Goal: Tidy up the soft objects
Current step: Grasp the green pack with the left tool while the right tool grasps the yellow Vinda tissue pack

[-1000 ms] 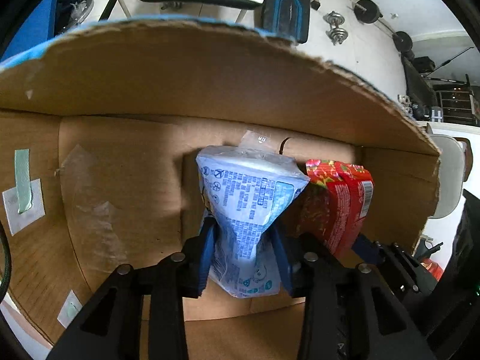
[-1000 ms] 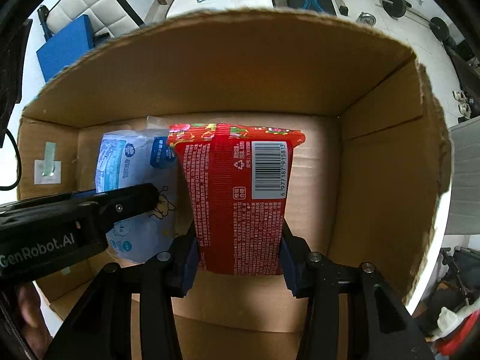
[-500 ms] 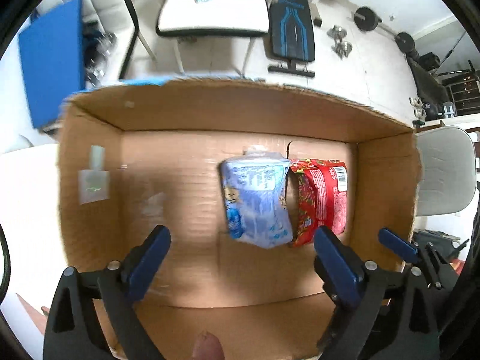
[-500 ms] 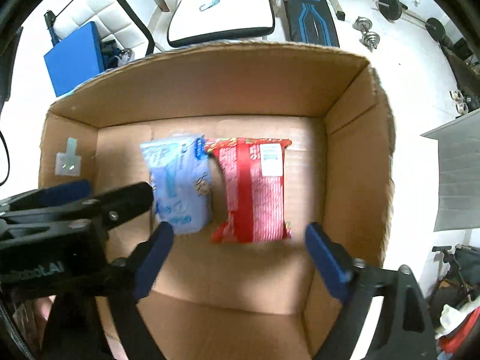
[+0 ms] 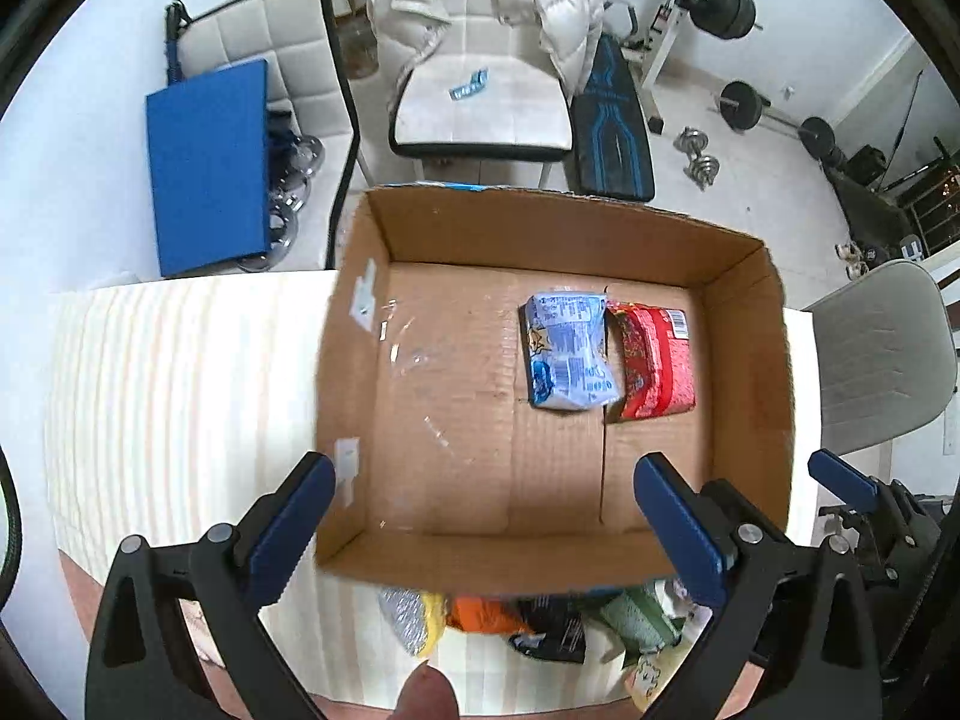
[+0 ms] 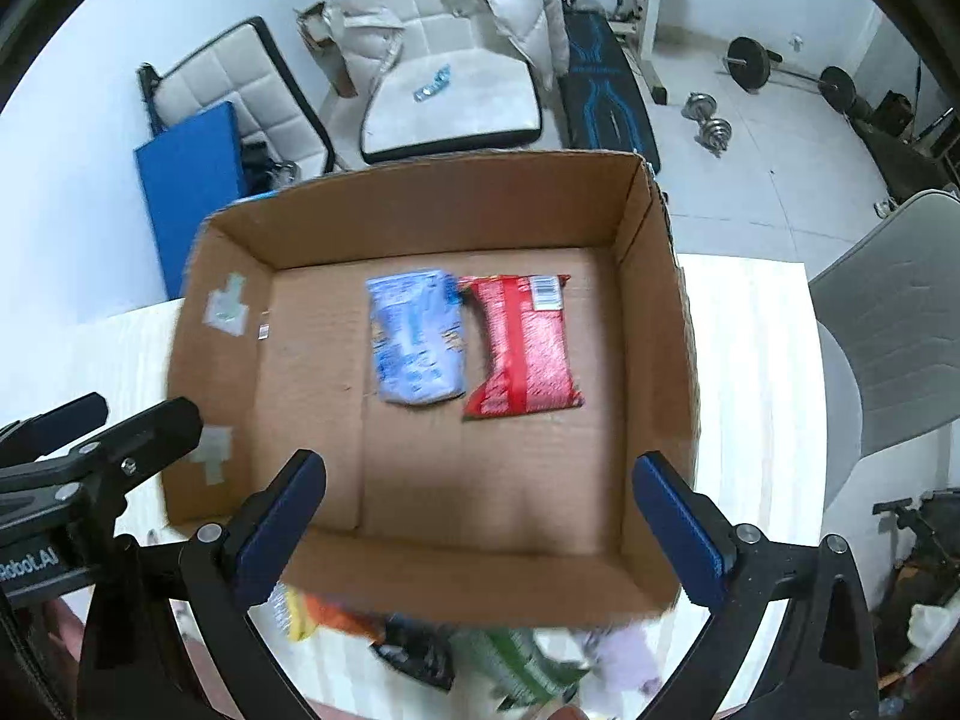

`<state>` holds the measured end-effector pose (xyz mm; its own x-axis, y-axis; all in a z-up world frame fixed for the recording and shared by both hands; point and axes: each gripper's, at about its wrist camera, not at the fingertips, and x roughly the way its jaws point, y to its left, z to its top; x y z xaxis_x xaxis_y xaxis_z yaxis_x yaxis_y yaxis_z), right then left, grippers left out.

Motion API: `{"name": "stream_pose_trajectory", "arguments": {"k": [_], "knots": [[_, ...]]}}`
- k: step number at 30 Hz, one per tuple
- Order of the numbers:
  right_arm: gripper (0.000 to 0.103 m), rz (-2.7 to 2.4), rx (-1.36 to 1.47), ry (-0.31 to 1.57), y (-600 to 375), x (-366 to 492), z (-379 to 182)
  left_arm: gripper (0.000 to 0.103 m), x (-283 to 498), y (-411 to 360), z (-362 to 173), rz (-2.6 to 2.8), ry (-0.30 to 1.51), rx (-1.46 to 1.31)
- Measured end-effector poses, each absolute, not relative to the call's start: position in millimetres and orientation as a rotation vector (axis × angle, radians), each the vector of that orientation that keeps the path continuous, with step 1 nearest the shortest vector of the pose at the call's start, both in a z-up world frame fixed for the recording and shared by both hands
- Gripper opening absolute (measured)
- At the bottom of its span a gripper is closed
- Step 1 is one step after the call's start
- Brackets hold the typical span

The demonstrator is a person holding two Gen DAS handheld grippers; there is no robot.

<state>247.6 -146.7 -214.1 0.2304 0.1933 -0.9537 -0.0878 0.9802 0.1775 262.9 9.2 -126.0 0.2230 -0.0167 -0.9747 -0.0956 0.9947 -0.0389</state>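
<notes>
We had let go of both packs and pulled back. Our left gripper [image 5: 480, 531] and right gripper [image 6: 480, 525] were wide open, holding nothing. The blue pack [image 5: 570, 354] and the red pack [image 5: 654, 363] lay touching in the box [image 5: 456, 228], right of the middle. More packs [image 5: 540, 624] at the bottom were blurry and half hidden by the box wall.

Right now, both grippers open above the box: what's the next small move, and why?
Probably drop either gripper toward the loose packets on the table at the near wall of the cardboard box. The blue packet and red packet already lie inside, and the left gripper and right gripper hold nothing.
</notes>
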Motion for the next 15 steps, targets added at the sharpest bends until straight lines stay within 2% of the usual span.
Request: {"name": "stream_pose_trajectory", "arguments": {"k": [7, 10, 15], "knots": [[0.103, 0.215, -0.007, 1.295, -151.8, 183.4, -192.3, 0.102, 195.5, 9.8, -122.0, 0.105, 1.301, -0.081], [0.103, 0.176, 0.031, 1.371, -180.9, 138.4, -216.7, 0.102, 161.9, 2.2, -153.7, 0.111, 1.371, -0.086], [0.102, 0.078, 0.198, 1.547, -224.9, 83.4, -287.9, 0.101, 125.6, -25.6, -230.1, 0.046, 1.589, -0.112]]}}
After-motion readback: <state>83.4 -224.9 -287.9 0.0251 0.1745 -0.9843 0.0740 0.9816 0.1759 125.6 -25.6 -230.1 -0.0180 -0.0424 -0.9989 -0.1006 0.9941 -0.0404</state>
